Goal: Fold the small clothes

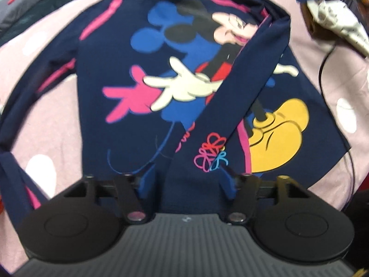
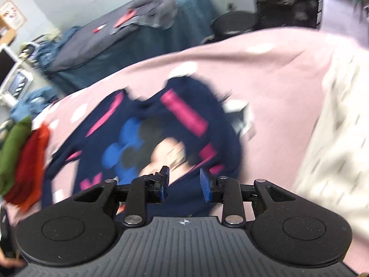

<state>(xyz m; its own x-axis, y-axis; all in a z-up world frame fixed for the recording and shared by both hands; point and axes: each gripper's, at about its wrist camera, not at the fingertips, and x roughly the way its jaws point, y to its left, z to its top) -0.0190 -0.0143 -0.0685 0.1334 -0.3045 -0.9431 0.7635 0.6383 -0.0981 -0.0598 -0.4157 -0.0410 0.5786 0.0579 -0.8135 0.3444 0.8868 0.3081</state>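
Big pink sheet (image 1: 306, 53) with white dots covers the surface, and the navy cartoon shirt (image 1: 120, 73) lies spread flat on it, one sleeve (image 1: 233, 97) folded diagonally across the print. A cream cloth (image 2: 334, 143) sits off to the side. The left gripper (image 1: 188, 180) has its jaws spread wide with sleeve fabric between them. The right gripper (image 2: 184, 184) is partly open over the shirt, holding nothing; that view is blurry.

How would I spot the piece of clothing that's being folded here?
Look at the pink sheet with white dots that covers the table. Spread flat on it lies a navy long-sleeved top, with one sleeve folded across its front. Unlike the plain red and green clothes piled at the edge, it carries a big cartoon mouse print and pink stripes.
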